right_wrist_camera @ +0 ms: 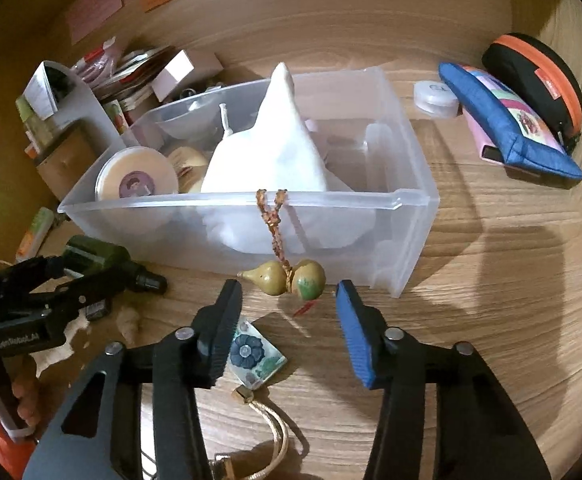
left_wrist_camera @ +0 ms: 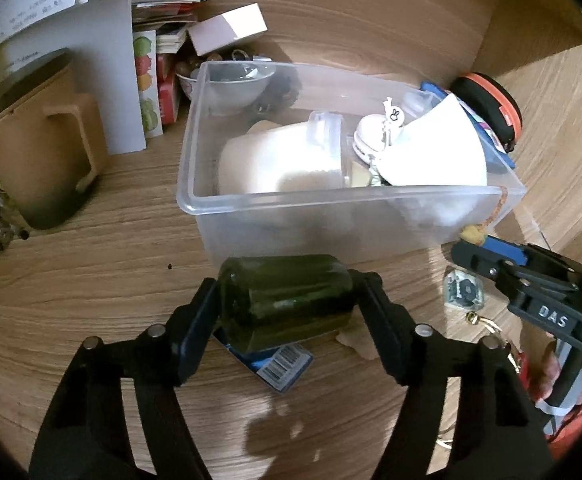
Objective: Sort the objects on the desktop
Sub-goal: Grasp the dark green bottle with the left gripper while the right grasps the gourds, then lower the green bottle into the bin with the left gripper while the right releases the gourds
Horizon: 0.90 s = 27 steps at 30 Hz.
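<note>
A clear plastic bin (left_wrist_camera: 351, 204) (right_wrist_camera: 355, 200) stands on the wooden desk and holds a white cloth item (right_wrist_camera: 267, 148), a round lidded tub (right_wrist_camera: 135, 176) and other small things. My left gripper (left_wrist_camera: 287, 296) is shut on a dark green glass bottle (left_wrist_camera: 287, 296) (right_wrist_camera: 103, 258), held sideways just in front of the bin. My right gripper (right_wrist_camera: 287, 300) is open and empty. A gourd charm (right_wrist_camera: 283, 278) hangs by its cord from the bin's front rim, just beyond the right fingertips. A flower-patterned tag (right_wrist_camera: 253, 354) with a gold cord lies under the right gripper.
A blue barcode packet (left_wrist_camera: 279, 364) lies under the bottle. A blue pouch (right_wrist_camera: 507, 128), an orange-black case (right_wrist_camera: 539, 84) and a white round case (right_wrist_camera: 435, 98) lie at the right. A tan pitcher (left_wrist_camera: 47, 156), books and a pink box (left_wrist_camera: 227, 28) stand at the left back.
</note>
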### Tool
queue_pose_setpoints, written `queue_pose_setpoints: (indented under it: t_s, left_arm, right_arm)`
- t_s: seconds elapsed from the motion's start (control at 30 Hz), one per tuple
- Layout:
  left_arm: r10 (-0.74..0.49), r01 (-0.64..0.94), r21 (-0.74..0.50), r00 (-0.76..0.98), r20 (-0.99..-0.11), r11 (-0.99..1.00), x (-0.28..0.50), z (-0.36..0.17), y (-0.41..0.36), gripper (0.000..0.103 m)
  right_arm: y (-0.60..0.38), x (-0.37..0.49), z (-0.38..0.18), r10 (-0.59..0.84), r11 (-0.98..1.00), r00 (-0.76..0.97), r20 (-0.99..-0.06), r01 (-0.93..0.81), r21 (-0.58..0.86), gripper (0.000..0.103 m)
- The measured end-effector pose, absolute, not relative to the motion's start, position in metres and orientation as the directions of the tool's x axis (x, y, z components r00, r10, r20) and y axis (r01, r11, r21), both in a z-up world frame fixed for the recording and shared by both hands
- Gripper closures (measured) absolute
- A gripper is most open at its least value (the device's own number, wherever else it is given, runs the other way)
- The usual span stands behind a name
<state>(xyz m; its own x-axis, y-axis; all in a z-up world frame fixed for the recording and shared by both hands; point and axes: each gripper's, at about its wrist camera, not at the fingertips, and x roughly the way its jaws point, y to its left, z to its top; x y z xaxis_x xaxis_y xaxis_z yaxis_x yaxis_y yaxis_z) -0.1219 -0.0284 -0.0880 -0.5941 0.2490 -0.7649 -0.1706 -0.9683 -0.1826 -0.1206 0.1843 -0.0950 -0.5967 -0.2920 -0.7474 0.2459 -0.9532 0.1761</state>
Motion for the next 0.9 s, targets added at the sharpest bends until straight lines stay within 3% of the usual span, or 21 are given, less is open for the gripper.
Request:
queue_pose_setpoints:
  t_s: [0.1,0.9]
  left_arm:
    - [0.259,-0.169,-0.197,-0.596,-0.76,-0.966,-0.12,-0.088,-0.031,0.035]
    - [0.293,-0.109,-0.293,-0.637,-0.713,-0.95,-0.1,-0.075,-0.053,0.039]
  right_arm:
    - [0.186,-0.122,-0.096,-0.299,-0.951,-0.597,-0.745,0.248,0.183,0.074]
    - [0.198,-0.089,-0.058,-0.433,-0.901,-0.647,-0.627,0.342,0.269,0.074]
